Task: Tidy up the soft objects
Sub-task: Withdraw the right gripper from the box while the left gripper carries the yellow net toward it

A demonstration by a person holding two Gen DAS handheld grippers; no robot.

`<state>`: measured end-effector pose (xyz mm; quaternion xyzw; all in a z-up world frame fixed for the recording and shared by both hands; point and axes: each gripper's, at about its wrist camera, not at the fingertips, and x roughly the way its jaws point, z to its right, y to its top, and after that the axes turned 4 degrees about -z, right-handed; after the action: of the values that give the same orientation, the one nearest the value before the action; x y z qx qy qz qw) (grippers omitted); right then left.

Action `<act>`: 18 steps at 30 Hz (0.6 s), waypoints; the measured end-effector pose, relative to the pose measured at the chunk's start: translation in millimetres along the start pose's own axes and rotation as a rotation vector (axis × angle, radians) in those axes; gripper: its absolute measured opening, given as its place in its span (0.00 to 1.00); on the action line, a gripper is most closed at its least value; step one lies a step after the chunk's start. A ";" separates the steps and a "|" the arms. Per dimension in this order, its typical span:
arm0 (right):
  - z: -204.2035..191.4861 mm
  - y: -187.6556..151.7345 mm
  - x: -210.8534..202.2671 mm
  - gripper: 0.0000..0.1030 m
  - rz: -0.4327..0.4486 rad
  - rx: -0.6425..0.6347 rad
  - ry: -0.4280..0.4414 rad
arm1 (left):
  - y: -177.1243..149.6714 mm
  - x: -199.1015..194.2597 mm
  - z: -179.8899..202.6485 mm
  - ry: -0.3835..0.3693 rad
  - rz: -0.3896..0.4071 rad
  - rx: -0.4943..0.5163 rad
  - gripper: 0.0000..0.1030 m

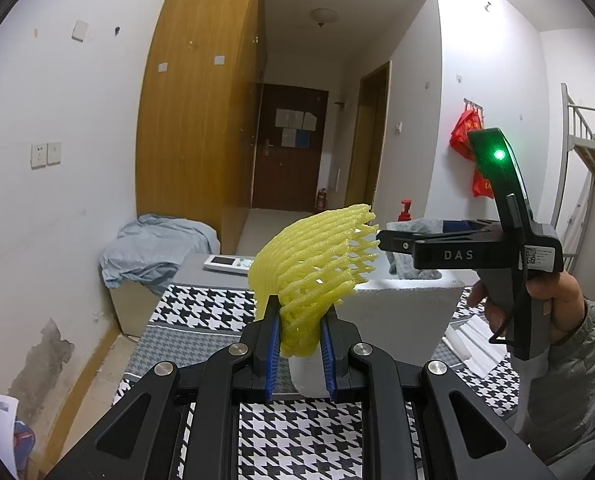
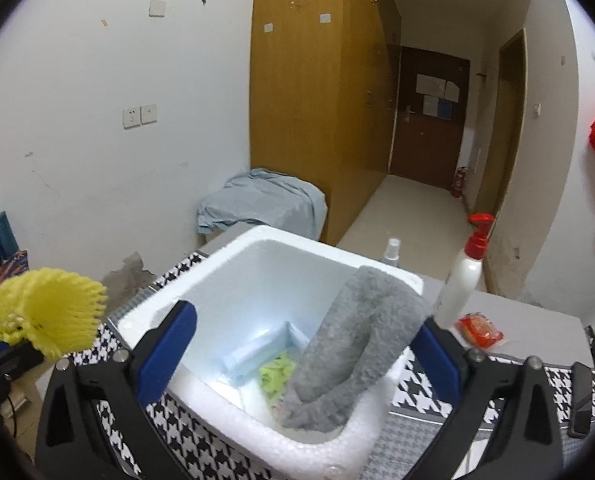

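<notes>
My left gripper [image 1: 300, 332] is shut on a yellow foam net sleeve [image 1: 317, 264] and holds it above the near side of the white foam box [image 1: 409, 312]. The sleeve also shows at the left of the right wrist view [image 2: 45, 316]. My right gripper [image 2: 309, 336] is open over the box [image 2: 225, 264]; it shows side-on in the left wrist view [image 1: 381, 240]. A grey fuzzy sock [image 2: 357, 344] hangs over the box's right rim, partly inside. A blue pack [image 2: 257, 352] and a green soft item [image 2: 277, 372] lie on the box floor.
The box stands on a houndstooth cloth [image 2: 417, 384]. A white bottle with a red pump [image 2: 463, 276], a small spray bottle [image 2: 391, 250] and a red packet [image 2: 479, 330] stand beyond it. A remote [image 1: 229, 264] lies far left. A blue sheet [image 1: 157, 248] covers a stool.
</notes>
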<state>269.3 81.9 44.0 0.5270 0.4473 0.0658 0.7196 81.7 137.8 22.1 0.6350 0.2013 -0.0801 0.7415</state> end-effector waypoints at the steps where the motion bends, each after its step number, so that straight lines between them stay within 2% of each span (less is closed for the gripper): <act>1: 1.3 -0.4 -0.4 1.00 -0.006 0.003 0.005 | -0.4 0.3 -0.5 0.001 0.001 -0.001 0.19; 7: 1.5 -2.8 -2.3 1.00 -0.055 -0.022 0.041 | -1.2 -1.4 -1.3 -0.002 0.007 -0.006 0.19; 12: 6.4 -4.9 -12.1 1.00 -0.077 -0.036 0.025 | -2.0 -2.6 0.4 -0.013 0.012 -0.004 0.19; 18: 7.1 -5.4 -26.8 1.00 -0.036 -0.044 0.033 | -1.0 -1.8 -2.2 -0.015 0.017 0.001 0.19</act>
<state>256.5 59.5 55.3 0.5019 0.4669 0.0714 0.7246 79.3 139.6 21.7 0.6364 0.1904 -0.0785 0.7434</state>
